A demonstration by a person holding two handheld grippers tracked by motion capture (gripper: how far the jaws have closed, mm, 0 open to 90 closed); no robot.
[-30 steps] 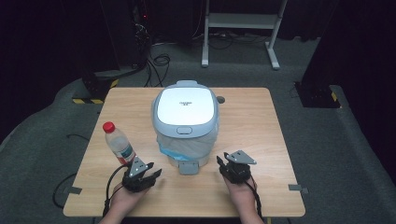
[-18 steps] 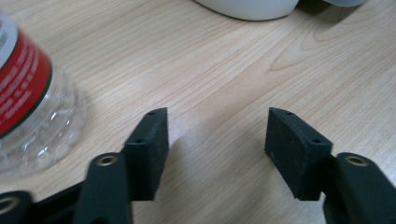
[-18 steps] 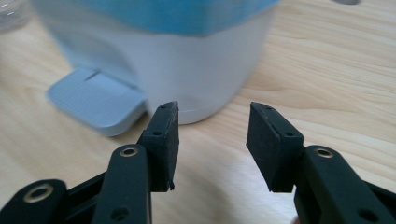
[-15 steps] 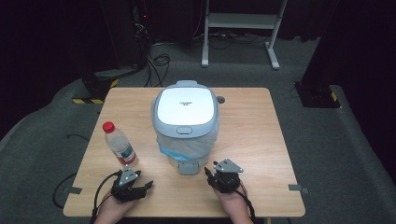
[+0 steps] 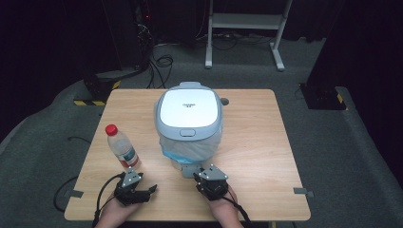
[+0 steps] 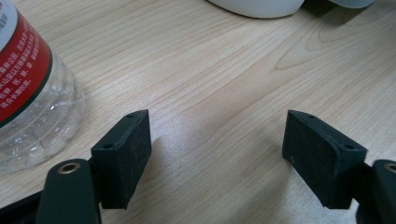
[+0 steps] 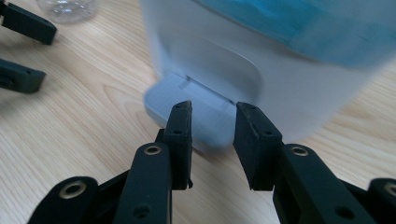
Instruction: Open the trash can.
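- We have a pedal bin (image 5: 189, 118) standing mid-tabletop (image 5: 256, 142), white lid down, a blue liner bag (image 5: 183, 151) bulging under the rim.
- Our right tool (image 5: 203, 173) sits just before the bin's grey foot pedal (image 7: 187, 109); its jaws have just been closing, stand narrowly apart, and nothing is between them.
- Our left tool (image 5: 147, 189) rests near the water bottle (image 5: 122, 148); its jaws have just been opening, stand wide apart, and hold nothing.
- We judge the bin light, hollow and stiff, with smooth plastic that may slide on the wood when pushed.
- The pedal looks the best place to press, squarely from above, so the bin does not tip or skate backwards.
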